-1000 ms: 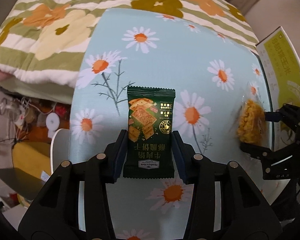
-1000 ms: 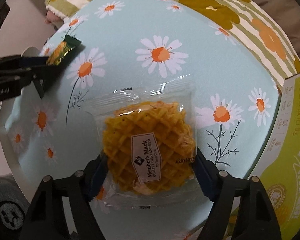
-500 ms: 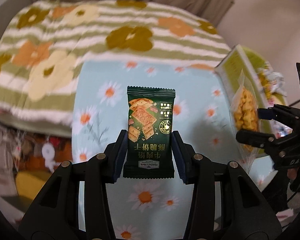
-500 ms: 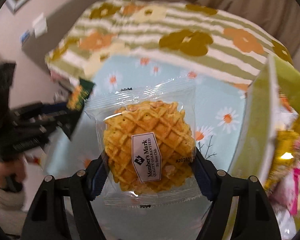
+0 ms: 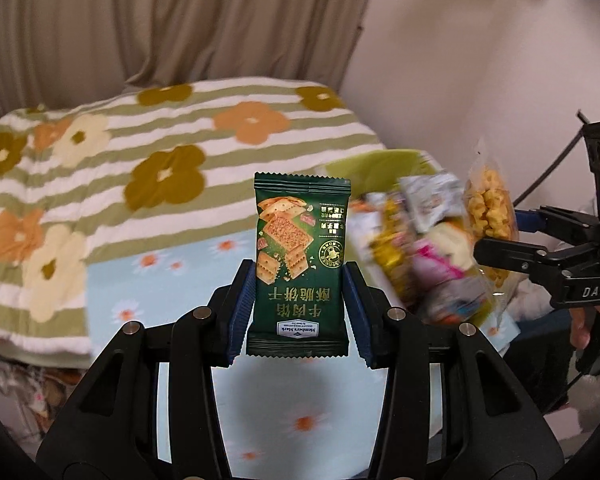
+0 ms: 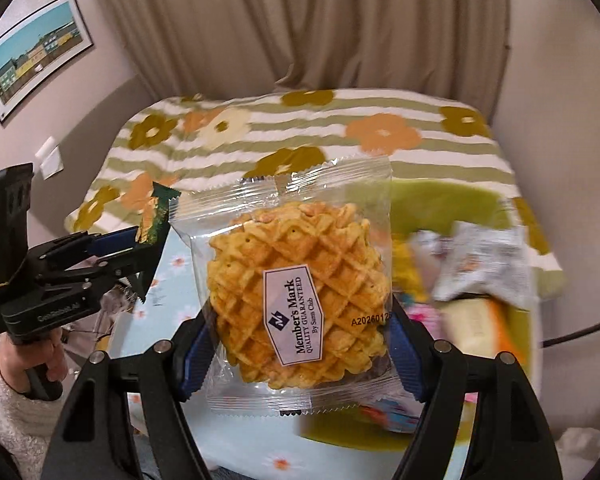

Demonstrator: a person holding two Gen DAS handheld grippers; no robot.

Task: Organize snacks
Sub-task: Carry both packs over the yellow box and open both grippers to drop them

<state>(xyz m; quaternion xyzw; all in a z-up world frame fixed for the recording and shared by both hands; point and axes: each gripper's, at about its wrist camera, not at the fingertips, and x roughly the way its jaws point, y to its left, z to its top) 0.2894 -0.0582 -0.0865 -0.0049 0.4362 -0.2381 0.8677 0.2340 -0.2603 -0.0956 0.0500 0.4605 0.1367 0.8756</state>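
In the left wrist view, the left claw [image 5: 300,300] was clenched on one green cracker packet [image 5: 300,264], held upright between its blue pads with the print upside down. Right of it and a little beyond stood a yellow-green box [image 5: 376,162], heaped with blurred wrappers too smeared to count. Further right, the right claw [image 5: 500,236] gripped one clear waffle packet [image 5: 488,208] edge-on above the box. Below lay a daisy-print cloth [image 5: 172,280]; beyond it, a striped flower blanket [image 5: 100,160]. In the right wrist view, the right claw [image 6: 296,356] was clamped on the waffle packet [image 6: 296,288], label facing the camera. The box [image 6: 440,200] sat just behind and to its right, a grey-white wrapper [image 6: 480,264] topping the blurred pile. Far left, the left claw [image 6: 140,248] pinched the cracker packet [image 6: 156,220].
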